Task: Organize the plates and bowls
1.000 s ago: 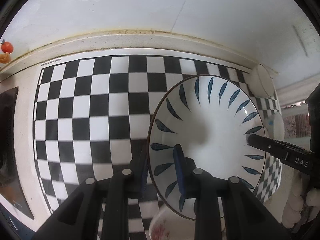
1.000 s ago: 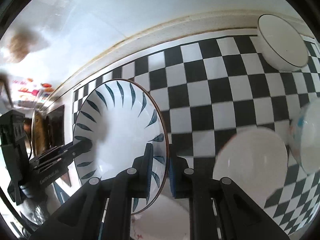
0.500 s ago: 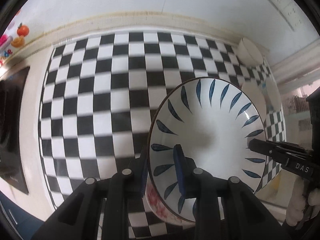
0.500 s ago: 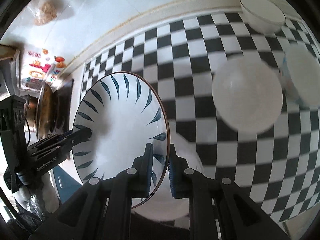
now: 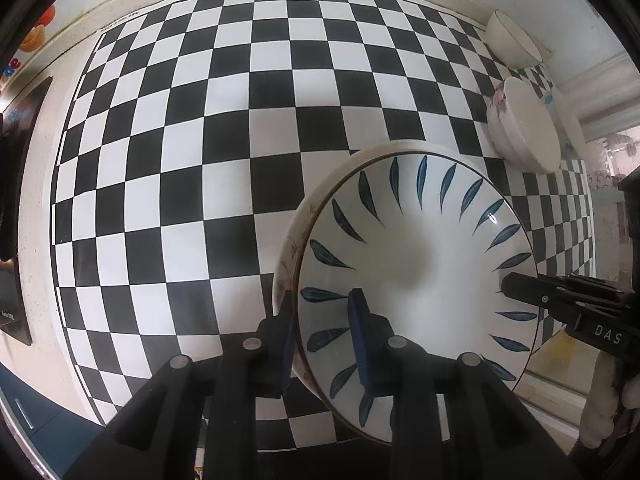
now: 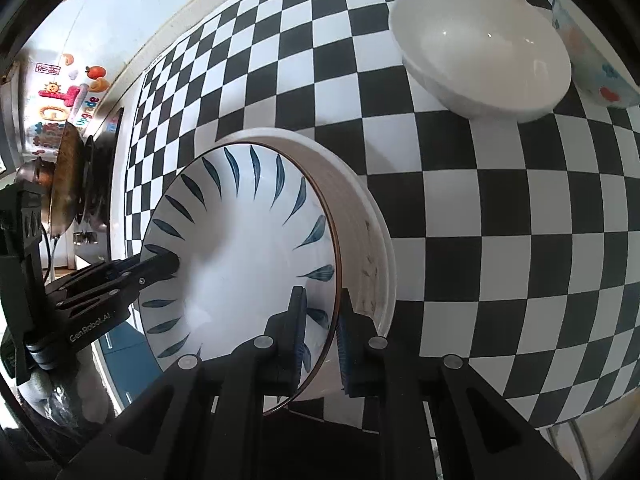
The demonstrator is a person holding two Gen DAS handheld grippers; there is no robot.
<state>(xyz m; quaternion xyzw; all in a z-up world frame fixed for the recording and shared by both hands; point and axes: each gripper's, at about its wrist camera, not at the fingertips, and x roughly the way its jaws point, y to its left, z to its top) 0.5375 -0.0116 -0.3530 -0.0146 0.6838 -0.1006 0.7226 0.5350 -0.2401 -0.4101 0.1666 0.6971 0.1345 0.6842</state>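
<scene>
- Leaf-pattern plate (image 5: 416,276): one. White, shallow, with dark blue leaf strokes fanning round the inside and a thin brown line on the rim. You hold it by both grippers, over the checkered mat and directly above a second dish.
- Left gripper (image 5: 324,336): clenched on the plate's near rim, one blue-padded finger inside the plate and the other beneath the rim.
- Right gripper (image 6: 322,326): likewise clamped on the opposite rim, one finger on each face of it; from the left wrist view its dark tip shows at the plate's far right edge.
- Floral dish (image 6: 370,248) under the plate: one. Whitish, with faint brown sprigs on its outer wall; it shows as a crescent beyond the plate's edge. Whether the plate touches it, you cannot tell.
- Checkered mat (image 5: 224,168): one, black and white squares, covering the counter.
- White bowl (image 6: 480,52) further back on the mat: one, plain inside, empty.
- Patterned bowl (image 6: 596,60) just beside it: one, with blue and red marks, partly cut off.
- Small white bowl (image 5: 514,42) at the far corner of the mat: one, thin dark rim.
- Bowls total: three, all well apart from the plate.
</scene>
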